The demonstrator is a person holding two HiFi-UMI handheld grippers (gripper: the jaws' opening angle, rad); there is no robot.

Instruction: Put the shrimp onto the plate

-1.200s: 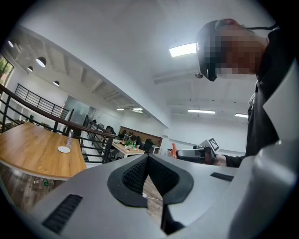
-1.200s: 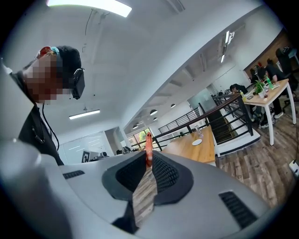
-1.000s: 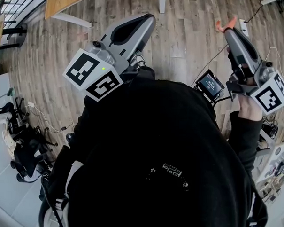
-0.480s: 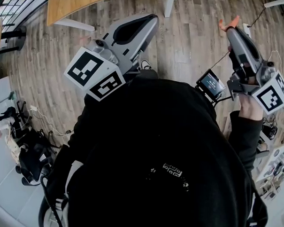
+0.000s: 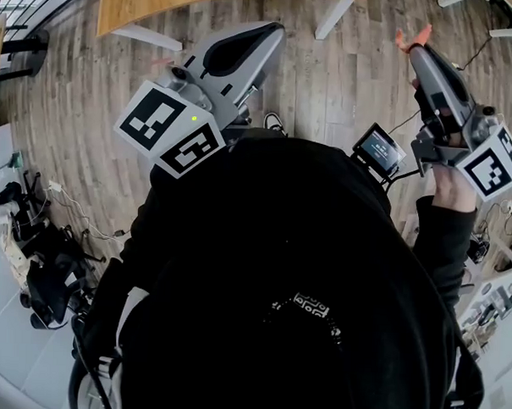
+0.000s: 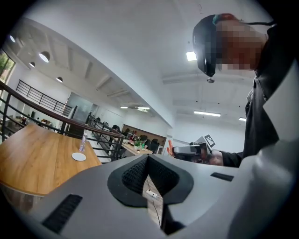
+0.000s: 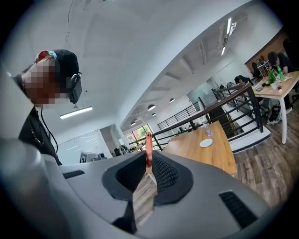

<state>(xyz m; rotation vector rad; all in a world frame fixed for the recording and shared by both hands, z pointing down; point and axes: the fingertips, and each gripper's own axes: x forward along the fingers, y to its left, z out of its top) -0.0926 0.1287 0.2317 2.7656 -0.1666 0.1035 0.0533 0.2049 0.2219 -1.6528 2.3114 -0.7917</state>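
Your right gripper [image 7: 148,163] has its 2 ribbed black pads pinched nearly together on 1 slim, glossy orange shrimp [image 7: 148,147], which stands upright past the tips. Your left gripper [image 6: 148,157] holds nothing, and its 2 pads meet at the tips. 1 round white plate [image 7: 206,143] lies flat on the smooth wooden table [image 7: 219,156], well apart from the shrimp and just beside 1 clear bottle [image 7: 208,132].
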